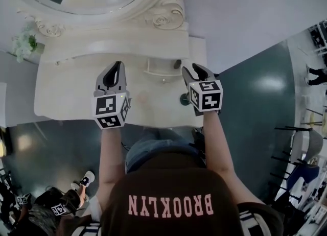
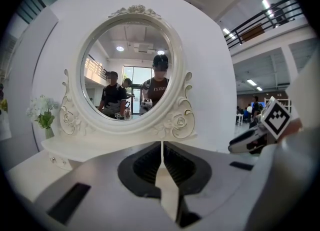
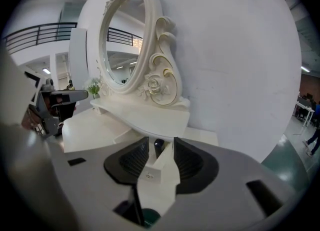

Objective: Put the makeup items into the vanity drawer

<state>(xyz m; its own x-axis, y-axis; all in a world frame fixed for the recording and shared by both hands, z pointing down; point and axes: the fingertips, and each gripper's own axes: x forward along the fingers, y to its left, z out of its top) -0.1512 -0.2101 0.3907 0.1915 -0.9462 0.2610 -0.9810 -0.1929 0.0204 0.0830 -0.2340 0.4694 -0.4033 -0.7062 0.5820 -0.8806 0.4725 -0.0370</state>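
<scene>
Jaws on my left gripper stand closed to a thin slit with nothing between them. They point at the oval mirror, which reflects people standing in a room behind.

My right gripper has its jaws clearly apart, and the pads press on nothing. Down their gap I see the drawer, pulled out from under the mirror shelf with its small knob facing me. A small dark item stands upright at the drawer's far right corner. I cannot tell whether it is inside the drawer or just beside it.

From the head view both grippers hang above the white worktop, left and right of the open drawer and well apart from each other. A round dark green item lies on the worktop near its front edge. It is just beside the right gripper's marker cube and outside the drawer.

White flowers stand at the worktop's far left, beside the mirror frame.
</scene>
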